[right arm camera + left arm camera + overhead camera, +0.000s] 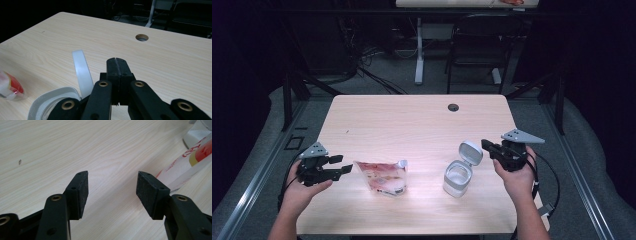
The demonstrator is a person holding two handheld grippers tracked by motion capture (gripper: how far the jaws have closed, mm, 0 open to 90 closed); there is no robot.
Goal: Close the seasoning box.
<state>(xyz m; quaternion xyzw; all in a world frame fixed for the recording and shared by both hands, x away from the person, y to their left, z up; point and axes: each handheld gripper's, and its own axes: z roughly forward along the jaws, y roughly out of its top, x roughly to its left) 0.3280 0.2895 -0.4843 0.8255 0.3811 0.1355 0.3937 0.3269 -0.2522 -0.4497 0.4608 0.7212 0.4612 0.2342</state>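
Observation:
A clear pouch (382,177) with red and yellow print lies on the wooden table (412,120) near its front, left of centre. To its right stands a white container (458,178) with its hinged lid (470,152) flipped up. My left gripper (341,165) is held just left of the pouch, its jaws open and nothing between them; in the left gripper view the gripper (112,185) points at bare wood, with the pouch (185,165) at the right. My right gripper (485,144) is shut and empty, just right of the lid (81,70), pads together (116,61).
A round cable hole (453,107) sits near the table's far edge. Behind the table are a dark chair (482,45), a desk leg and loose cables on the floor. Black frame legs stand at both sides. The far half of the table is bare wood.

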